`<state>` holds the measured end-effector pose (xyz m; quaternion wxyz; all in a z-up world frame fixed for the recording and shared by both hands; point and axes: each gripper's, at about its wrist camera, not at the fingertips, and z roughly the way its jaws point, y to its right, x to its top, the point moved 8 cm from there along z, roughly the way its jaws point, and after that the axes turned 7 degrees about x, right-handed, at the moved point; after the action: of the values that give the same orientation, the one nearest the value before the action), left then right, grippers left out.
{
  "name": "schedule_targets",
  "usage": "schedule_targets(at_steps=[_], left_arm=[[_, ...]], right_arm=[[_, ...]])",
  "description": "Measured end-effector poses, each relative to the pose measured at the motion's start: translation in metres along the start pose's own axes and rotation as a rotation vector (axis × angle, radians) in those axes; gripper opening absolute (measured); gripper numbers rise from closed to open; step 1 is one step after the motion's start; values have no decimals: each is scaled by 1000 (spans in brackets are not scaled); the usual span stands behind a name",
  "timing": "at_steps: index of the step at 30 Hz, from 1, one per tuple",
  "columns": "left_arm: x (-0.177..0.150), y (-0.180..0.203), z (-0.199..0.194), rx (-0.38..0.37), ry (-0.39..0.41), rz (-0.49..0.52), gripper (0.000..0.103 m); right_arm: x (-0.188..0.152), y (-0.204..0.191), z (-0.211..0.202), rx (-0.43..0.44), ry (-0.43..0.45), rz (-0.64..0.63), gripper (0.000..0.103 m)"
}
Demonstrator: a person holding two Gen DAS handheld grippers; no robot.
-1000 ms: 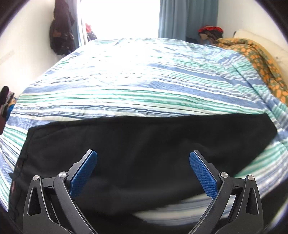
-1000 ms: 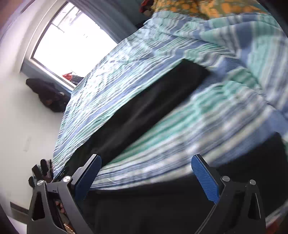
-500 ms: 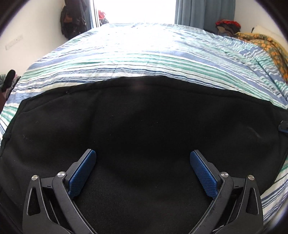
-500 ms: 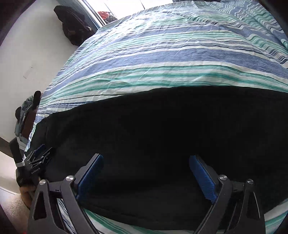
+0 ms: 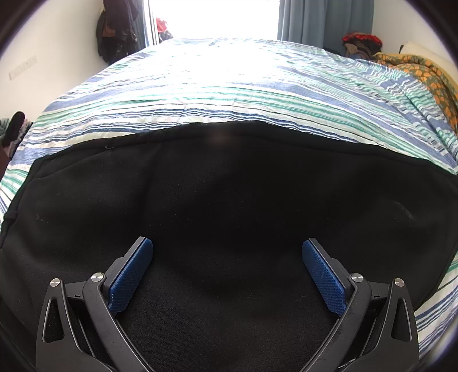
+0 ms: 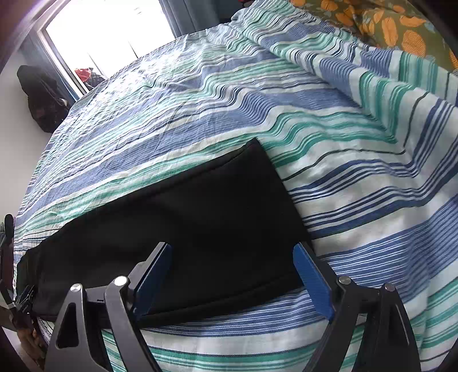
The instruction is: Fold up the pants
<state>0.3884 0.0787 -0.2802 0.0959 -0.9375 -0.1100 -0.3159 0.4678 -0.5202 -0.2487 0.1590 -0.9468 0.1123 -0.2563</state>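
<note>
Black pants lie flat in a long strip across the striped bed cover. My left gripper hovers low over the wide part of the cloth, open, with nothing between its blue pads. My right gripper stands open over the narrow right end of the pants. Its right pad sits at the cloth's end edge and its left pad is over the black fabric. No cloth is pinched. The pants' near edge is partly hidden behind the fingers.
An orange-patterned blanket is bunched at the bed's far right, where the striped cover rises in folds. Dark clothes hang on the wall by the bright window. A person's hand and the other gripper show at the left edge.
My left gripper sank closer to the pants and then stayed put. My right gripper swung rightward along the pants to their narrow end, rolling as it went.
</note>
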Motion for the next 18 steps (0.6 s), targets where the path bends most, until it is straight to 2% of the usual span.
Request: schedule_targets(at_steps=[2,5,7,9,11,15,18], left_arm=[[0,0,0,0,1,0,103],[1,0,1,0,4,-1,103],[2,0,1,2,5,0,103],[2,0,1,2,4,0,103],[2,0,1,3,4,0,103],[2,0,1,4,4,1,103],[2,0,1,7,2,4,103]], right_arm=[[5,3,-20,127,63,79,87],[7,13,-40,362,137,289,87],[2,20,-36,466,138,420,87],[-11,27,-22,512,86,522,88],[-23,37,-5,462,28,580,88],[-15,36,12,421,68,582,87],[1,37,24,284,89,539,76]])
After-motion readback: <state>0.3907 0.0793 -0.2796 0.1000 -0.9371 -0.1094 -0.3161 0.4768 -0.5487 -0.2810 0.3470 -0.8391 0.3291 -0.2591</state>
